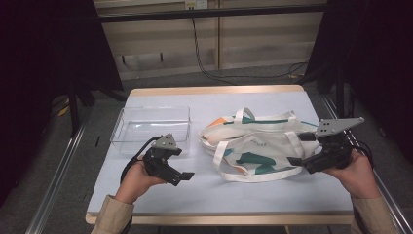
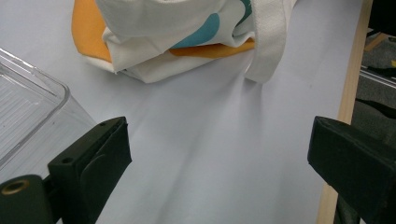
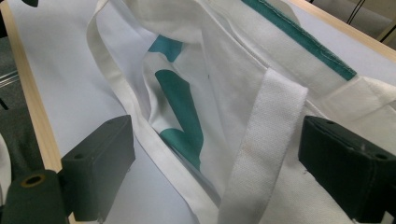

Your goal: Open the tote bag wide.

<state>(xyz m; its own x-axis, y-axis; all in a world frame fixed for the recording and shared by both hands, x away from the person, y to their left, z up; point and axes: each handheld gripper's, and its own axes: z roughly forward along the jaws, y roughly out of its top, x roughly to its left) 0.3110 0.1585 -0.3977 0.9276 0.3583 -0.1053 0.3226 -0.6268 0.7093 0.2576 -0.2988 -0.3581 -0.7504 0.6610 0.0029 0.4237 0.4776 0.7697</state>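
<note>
Tote bag (image 1: 255, 146) lies between gaping left tongs (image 1: 185, 176) and right tongs (image 1: 298, 152).

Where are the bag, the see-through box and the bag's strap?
tote bag (image 1: 258, 156): high view, on its printed side.
clear box (image 1: 146, 127): high view, on its floor.
strap (image 3: 261, 144): right gripper view, on its flat webbing.

A clear plastic bin (image 1: 150, 127) sits empty at the centre left of the high view, on the pale blue counter (image 1: 160, 195), whose wooden edge runs along the bottom of the frame. In the left gripper view the bin's rounded corner (image 2: 42, 100) shows at the left edge. Beyond the counter, black cables (image 1: 214, 73) trail across the grey floor (image 1: 160, 80) toward a wood-panelled wall (image 1: 258, 39). Metal rails (image 1: 58, 170) flank the counter at lower left and right.
</note>
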